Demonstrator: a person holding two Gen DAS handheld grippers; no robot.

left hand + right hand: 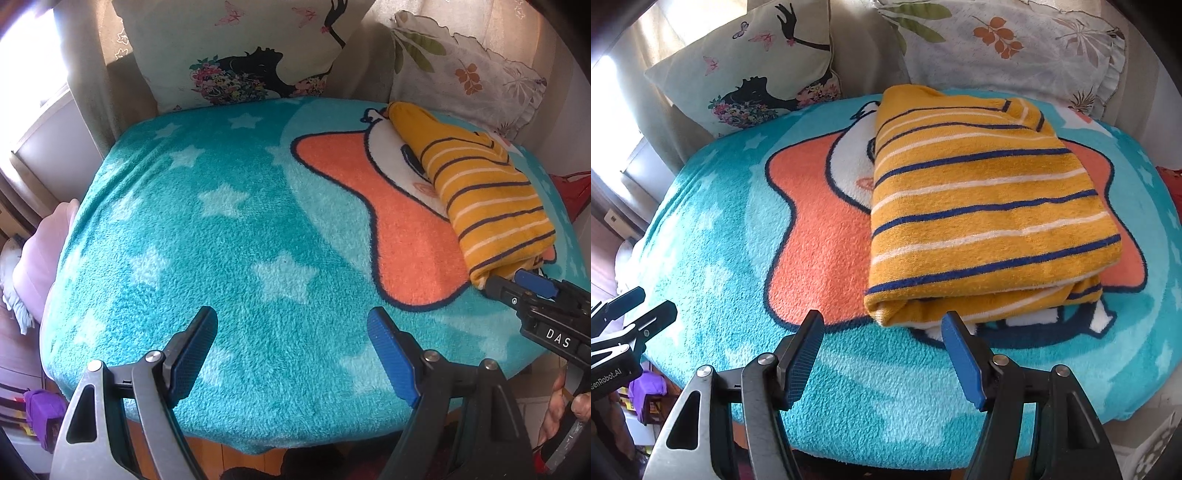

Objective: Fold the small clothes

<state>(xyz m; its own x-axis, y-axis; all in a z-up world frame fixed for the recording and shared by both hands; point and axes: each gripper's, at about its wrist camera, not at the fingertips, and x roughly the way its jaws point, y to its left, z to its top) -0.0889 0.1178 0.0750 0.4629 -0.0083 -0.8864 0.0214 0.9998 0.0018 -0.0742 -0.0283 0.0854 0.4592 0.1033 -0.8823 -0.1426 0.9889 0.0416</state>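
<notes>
The left gripper (291, 354) hangs over bare blanket (221, 229), jaws wide apart with nothing between them. Only the near tips of the right gripper (881, 354) show in the left view; its own view shows it gaping and empty. The shirt (979, 206), yellow with stripes, lies folded on the blanket's right half, long axis running from the near edge toward the pillows (1015, 48). Its lower layers are hidden. Its near fold sits just beyond the right gripper's fingertips (955, 325).
</notes>
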